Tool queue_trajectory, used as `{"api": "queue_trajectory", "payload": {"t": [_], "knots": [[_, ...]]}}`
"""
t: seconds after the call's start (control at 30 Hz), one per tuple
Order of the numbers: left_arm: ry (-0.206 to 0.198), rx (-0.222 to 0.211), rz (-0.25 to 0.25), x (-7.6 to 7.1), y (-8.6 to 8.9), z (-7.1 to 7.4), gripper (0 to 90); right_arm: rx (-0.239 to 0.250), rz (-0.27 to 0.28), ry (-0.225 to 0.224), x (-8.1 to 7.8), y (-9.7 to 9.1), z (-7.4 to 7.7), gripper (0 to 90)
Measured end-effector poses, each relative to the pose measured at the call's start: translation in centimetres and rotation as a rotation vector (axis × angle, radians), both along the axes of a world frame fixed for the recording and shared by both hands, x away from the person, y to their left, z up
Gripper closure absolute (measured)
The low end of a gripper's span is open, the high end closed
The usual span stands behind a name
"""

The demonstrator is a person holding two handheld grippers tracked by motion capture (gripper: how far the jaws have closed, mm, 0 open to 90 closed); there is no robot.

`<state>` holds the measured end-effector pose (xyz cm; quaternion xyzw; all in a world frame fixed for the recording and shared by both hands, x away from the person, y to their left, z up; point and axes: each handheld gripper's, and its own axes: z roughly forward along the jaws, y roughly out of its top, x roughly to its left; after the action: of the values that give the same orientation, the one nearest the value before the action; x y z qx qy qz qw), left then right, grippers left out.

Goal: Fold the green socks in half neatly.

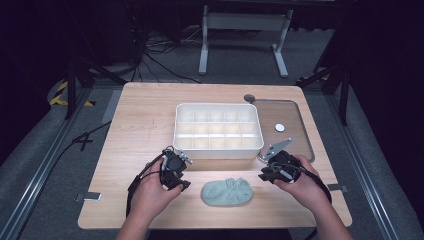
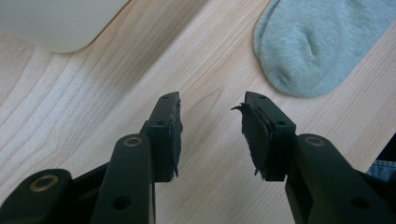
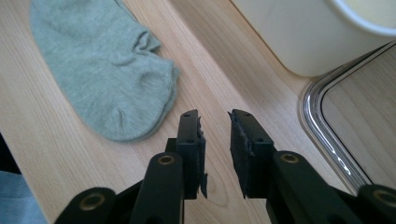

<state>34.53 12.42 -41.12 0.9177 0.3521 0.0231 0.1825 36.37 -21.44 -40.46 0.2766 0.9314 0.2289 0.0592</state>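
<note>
Fingers (image 2: pixel 164 135) of the left gripper (image 1: pixel 175 172) stand spread wide over bare wood, nothing between them. Right gripper (image 1: pixel 278 168) shows its fingers (image 3: pixel 189 149) parted by a narrower gap, also empty. Between the two hands lies a pale green sock (image 1: pixel 227 192), flat on the surface (image 1: pixel 140 120) near its front edge, close to each gripper but touching neither. Just behind sits a white divided tray (image 1: pixel 218 150), its compartments empty, and beside that on the right a clear lid (image 1: pixel 295 112) with a metal rim.

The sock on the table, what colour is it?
Pale grey-green sock, clearest in the right gripper view.
</note>
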Motion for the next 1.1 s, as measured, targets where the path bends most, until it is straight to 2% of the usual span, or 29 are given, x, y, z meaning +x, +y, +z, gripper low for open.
{"api": "queue_trajectory", "payload": {"t": [0.07,0.23,0.3,0.37,0.53,0.57,0.7,0.77,1.0,1.1], "knots": [[-0.003,0.013,0.002,0.0,-0.1,0.0,57.9,0.018,0.001,-0.002,0.0,-0.1,0.1,74.6],[-0.017,0.028,-0.009,-0.3,-0.6,0.5,58.8,0.028,0.022,-0.004,-0.2,-0.1,-0.2,78.0],[-0.016,0.014,-0.019,-0.5,-0.8,0.7,59.2,0.038,0.025,0.011,-0.2,0.0,-0.3,79.2],[-0.004,-0.019,-0.044,-0.5,-1.0,0.9,59.6,0.042,0.043,0.015,-0.3,0.2,-0.3,80.0],[0.005,-0.055,-0.052,-0.5,-1.0,1.0,59.8,0.049,0.070,0.024,-0.7,0.8,-0.5,84.3],[0.010,-0.060,-0.046,-0.5,-1.0,1.0,60.5,0.059,0.073,0.025,-0.8,1.0,-0.6,85.7],[0.025,-0.070,-0.041,-0.6,-1.2,0.8,63.9,0.161,0.082,0.003,-1.5,1.8,-1.0,88.4],[0.031,-0.073,-0.042,-0.6,-1.4,0.6,64.0,0.178,0.106,0.000,-1.7,2.5,-1.0,88.8],[0.035,-0.072,-0.046,-0.7,-1.5,0.0,64.2,0.166,0.177,0.014,-2.0,5.7,-2.0,89.3],[0.040,-0.077,-0.045,-0.8,-1.5,-0.1,64.2,0.141,0.217,0.023,-2.3,7.2,-2.7,89.3]]}}
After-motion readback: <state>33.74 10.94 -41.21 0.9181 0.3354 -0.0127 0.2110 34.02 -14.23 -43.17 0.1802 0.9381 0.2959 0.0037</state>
